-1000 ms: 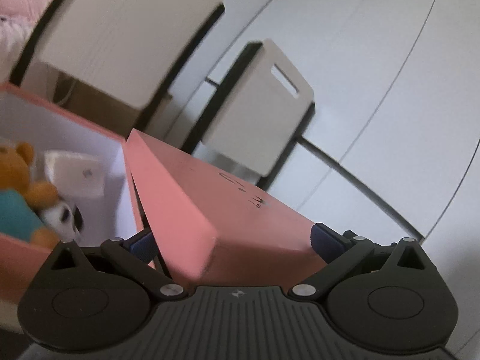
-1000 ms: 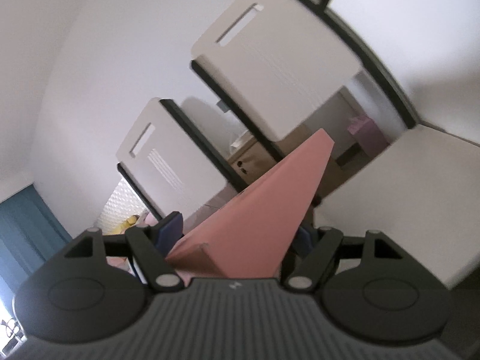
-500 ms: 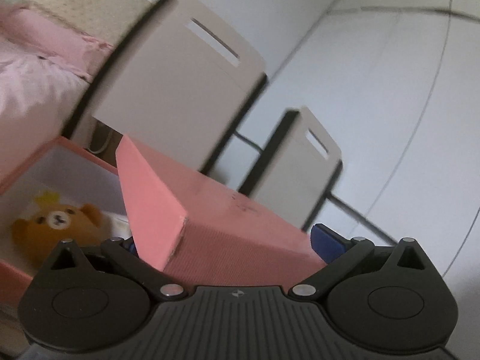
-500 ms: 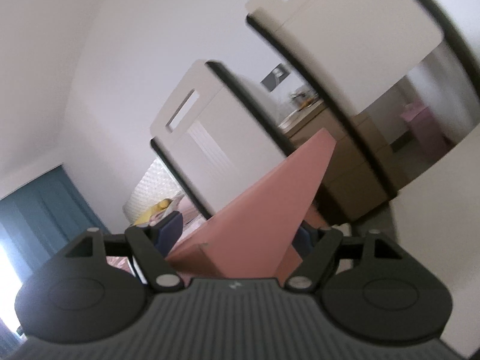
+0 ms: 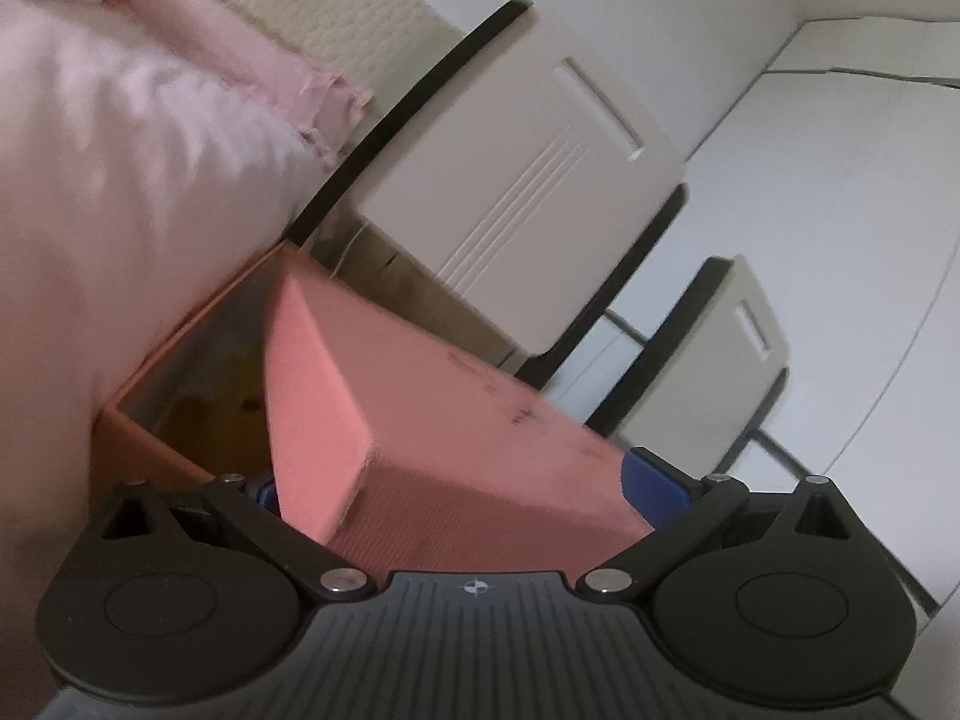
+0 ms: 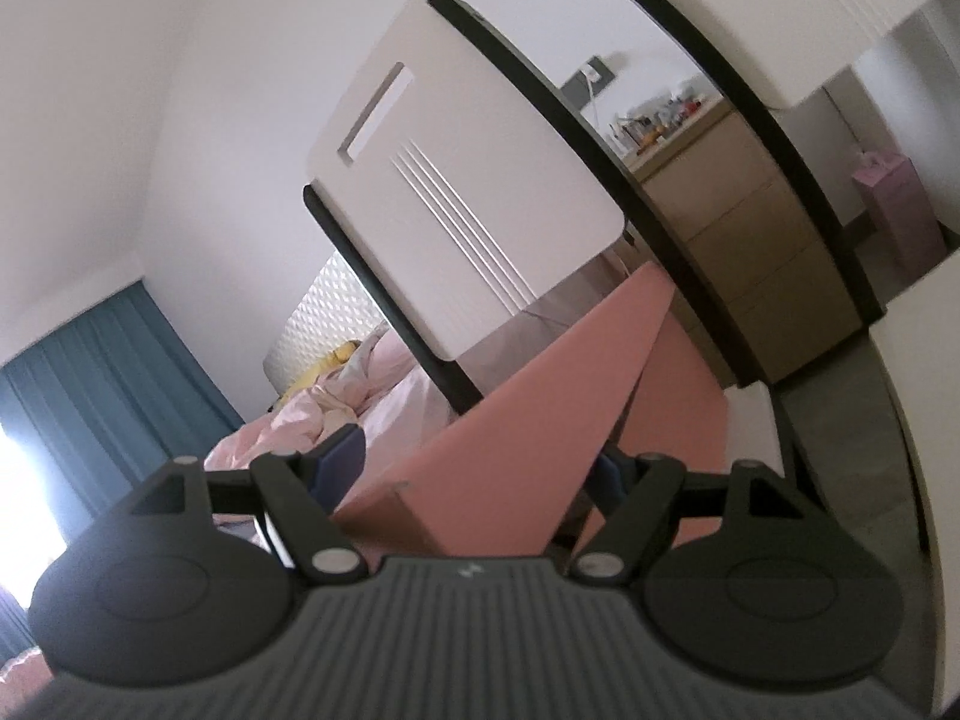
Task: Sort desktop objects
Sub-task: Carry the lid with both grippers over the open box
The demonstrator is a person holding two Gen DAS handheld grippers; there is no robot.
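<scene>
My left gripper [image 5: 462,489] is shut on one end of a pink box lid [image 5: 444,414], held tilted above the open pink box [image 5: 180,330]. The box's inside is dark and mostly hidden by the lid. My right gripper [image 6: 480,465] is shut on the other end of the same lid [image 6: 540,396], which rises to a point between its fingers. Part of the pink box [image 6: 684,396] shows just right of the lid in the right wrist view.
Two white chair backs with black frames [image 5: 522,138] [image 5: 720,360] stand behind the box. A bed with pink bedding [image 6: 336,402] and a blue curtain [image 6: 108,384] lie to the left. A wooden dresser [image 6: 738,240] stands behind the chairs.
Both grippers have swung the lid over the open box, and the views have tilted. The teddy bear seen in the box earlier is now hidden under the lid.
</scene>
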